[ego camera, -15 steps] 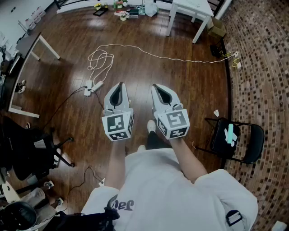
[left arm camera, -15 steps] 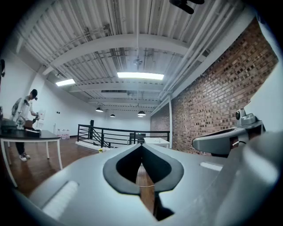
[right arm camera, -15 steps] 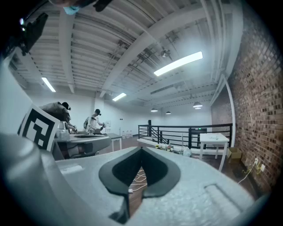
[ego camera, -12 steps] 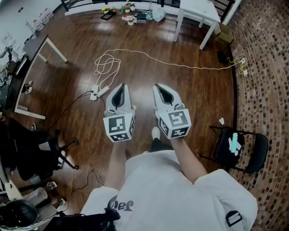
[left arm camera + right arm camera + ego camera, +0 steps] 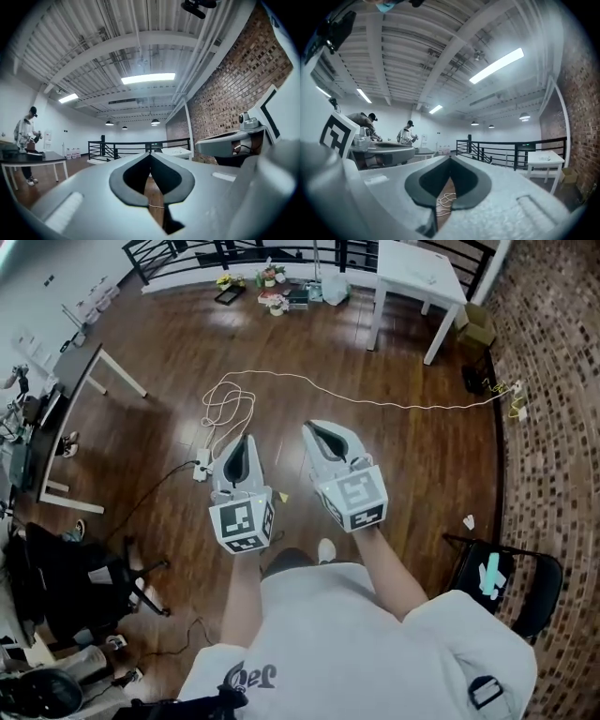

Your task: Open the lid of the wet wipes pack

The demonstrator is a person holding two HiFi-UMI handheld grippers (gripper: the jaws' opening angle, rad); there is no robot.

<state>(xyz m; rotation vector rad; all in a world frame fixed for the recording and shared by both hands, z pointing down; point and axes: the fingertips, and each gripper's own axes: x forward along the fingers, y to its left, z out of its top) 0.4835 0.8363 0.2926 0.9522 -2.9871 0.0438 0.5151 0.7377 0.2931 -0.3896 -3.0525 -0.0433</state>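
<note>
**Clerk:** Entry one, left gripper point(image 5: 240, 440)?

**Checker:** You held it level above the wooden floor point(image 5: 159, 409), jaws together, nothing between them.

**Clerk:** Entry two, right gripper point(image 5: 315, 428)?

**Checker:** You held it just beside the left one, not touching. Its jaws were closed tip to tip and empty.

**Clerk:** Entry three, wet wipes pack point(image 5: 491, 575)?

**Checker:** What looked like it was small, teal and white. It lay on the seat of the black folding chair point(image 5: 469, 563) near the floor's right edge, well apart from your grippers.

**Clerk:** Sundries?

**Checker:** A white cable point(image 5: 375, 401) lay looped on the floor ahead of you, and a white table point(image 5: 417, 277) stood at the far edge.
</note>
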